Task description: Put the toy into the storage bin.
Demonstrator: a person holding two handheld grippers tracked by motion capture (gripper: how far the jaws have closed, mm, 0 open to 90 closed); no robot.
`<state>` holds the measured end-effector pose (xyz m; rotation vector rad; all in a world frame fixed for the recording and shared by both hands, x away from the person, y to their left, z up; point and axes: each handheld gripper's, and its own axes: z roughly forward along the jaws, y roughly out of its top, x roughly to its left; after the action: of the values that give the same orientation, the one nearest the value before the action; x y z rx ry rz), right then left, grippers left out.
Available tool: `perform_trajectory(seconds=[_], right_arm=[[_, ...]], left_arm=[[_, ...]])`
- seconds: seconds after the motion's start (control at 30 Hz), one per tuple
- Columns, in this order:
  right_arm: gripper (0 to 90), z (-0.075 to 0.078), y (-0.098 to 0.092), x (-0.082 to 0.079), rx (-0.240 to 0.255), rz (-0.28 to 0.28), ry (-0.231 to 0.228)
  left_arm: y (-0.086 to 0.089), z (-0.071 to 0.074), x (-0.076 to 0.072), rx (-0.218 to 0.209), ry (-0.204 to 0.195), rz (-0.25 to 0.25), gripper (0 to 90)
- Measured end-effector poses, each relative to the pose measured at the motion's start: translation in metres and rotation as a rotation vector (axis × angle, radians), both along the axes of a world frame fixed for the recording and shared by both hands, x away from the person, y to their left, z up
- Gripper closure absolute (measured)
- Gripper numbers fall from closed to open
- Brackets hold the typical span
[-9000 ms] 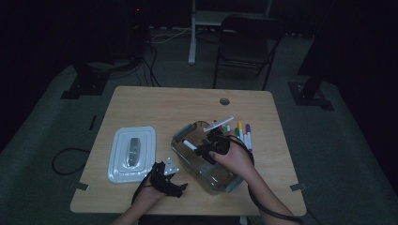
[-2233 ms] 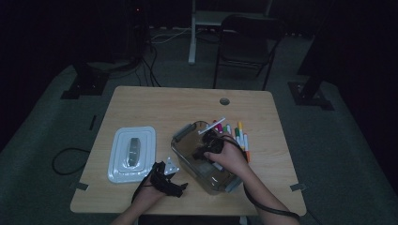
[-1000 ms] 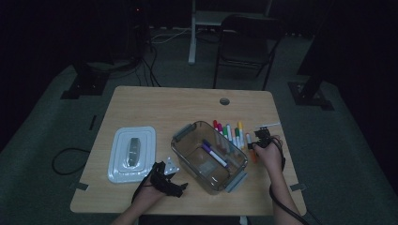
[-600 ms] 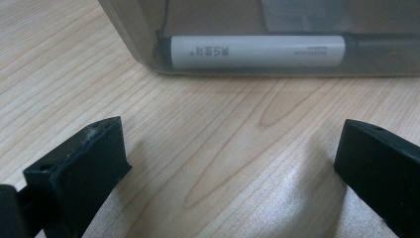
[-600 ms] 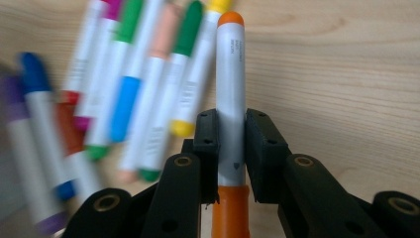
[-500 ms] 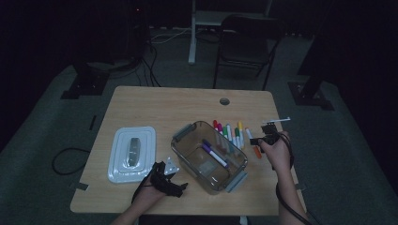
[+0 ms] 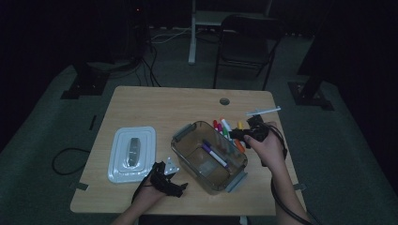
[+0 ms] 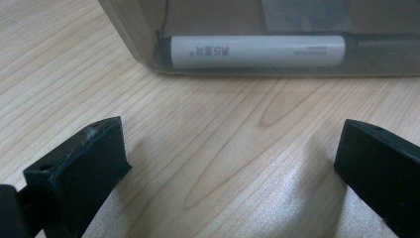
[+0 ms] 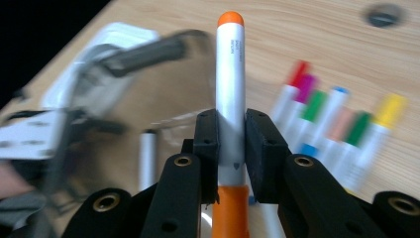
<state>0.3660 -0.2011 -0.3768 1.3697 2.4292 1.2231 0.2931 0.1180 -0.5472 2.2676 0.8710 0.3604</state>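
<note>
white marker (image 9: 231, 99) with orange cap, black tongs (image 9: 231, 148), pale wood-grain table (image 8: 208, 148).

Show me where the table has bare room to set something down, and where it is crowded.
Free: the far strip of the table, from its left edge to the grommet hole, and the wood between lid and bin. Crowded: the right side, where the markers lie beside the bin under the right gripper and its orange marker. The left gripper fills the near edge.
</note>
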Motion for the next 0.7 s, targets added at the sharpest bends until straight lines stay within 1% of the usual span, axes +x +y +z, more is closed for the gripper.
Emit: perform_trajectory(seconds=[0.07,0.17,0.27,0.33,0.37,0.4,0.47,0.53,0.57,0.6,0.7], right_arm=[[76.5,0.003,0.015,-0.003,-0.014,0.046,-0.005],[76.6,0.004,0.037,-0.005,-0.020,0.118,0.008],[76.6,-0.002,0.059,-0.006,-0.034,0.187,0.037],[76.6,-0.009,0.072,-0.005,-0.040,0.228,0.070],[76.6,-0.012,0.077,-0.004,-0.048,0.238,0.081],[76.6,-0.016,0.083,-0.004,-0.068,0.246,0.092],[76.6,-0.025,0.092,-0.002,-0.081,0.261,0.121],[76.6,-0.033,0.101,0.000,-0.111,0.272,0.139],[76.6,-0.038,0.104,0.001,-0.120,0.277,0.152],[76.6,-0.038,0.104,0.001,-0.120,0.277,0.152],[76.6,-0.053,0.115,0.005,-0.159,0.292,0.194]], left_arm=[[0.000,0.000,0.000,0.000,0.000,0.000,0.5],[0.000,0.000,0.000,0.000,0.000,0.000,0.5],[0.000,0.000,0.000,0.000,0.000,0.000,0.5],[0.000,0.000,0.000,0.000,0.000,0.000,0.5],[0.000,0.000,0.000,0.000,0.000,0.000,0.5],[0.000,0.000,0.000,0.000,0.000,0.000,0.5],[0.000,0.000,0.000,0.002,-0.002,0.000,0.5],[0.000,0.000,0.000,0.000,0.000,0.000,0.5],[0.000,0.000,0.000,0.001,0.001,-0.001,0.5],[0.000,0.000,0.000,0.001,0.001,-0.001,0.5],[0.000,0.000,0.000,0.000,0.000,0.000,0.5]])
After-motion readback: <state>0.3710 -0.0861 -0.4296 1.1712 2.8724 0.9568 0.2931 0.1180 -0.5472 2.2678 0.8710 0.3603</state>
